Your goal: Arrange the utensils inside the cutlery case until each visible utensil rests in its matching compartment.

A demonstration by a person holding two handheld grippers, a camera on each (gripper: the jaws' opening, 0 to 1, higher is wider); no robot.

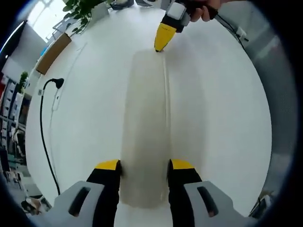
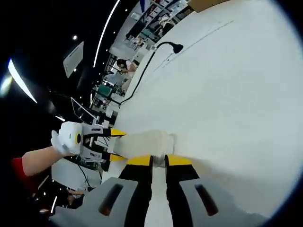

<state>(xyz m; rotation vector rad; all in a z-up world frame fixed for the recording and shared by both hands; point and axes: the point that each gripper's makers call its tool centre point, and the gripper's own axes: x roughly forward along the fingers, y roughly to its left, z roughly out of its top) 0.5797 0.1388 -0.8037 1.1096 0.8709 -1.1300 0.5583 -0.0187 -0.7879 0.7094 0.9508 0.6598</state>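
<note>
Long translucent cutlery case (image 1: pixel 146 127) lying lengthwise on the white desk (image 1: pixel 222 118), near end clamped between the left gripper (image 1: pixel 144 165) fingers, one yellow tip pressed on each side wall. Far end pinched by the right gripper (image 1: pixel 161 45), fingers nearly together on the case's end edge. In the right gripper view, right gripper (image 2: pixel 158 161) nipping the case (image 2: pixel 142 142) end, left gripper (image 2: pixel 102 142) gripping the opposite end. Black cable (image 1: pixel 45 127) on the desk at left, well apart. No utensils discernible inside.

Counted: one translucent cutlery case (image 1: pixel 144 127), two grippers (image 1: pixel 143 166) (image 2: pixel 158 161), one black cable (image 1: pixel 43 127), one potted plant (image 1: pixel 81 12).
</note>
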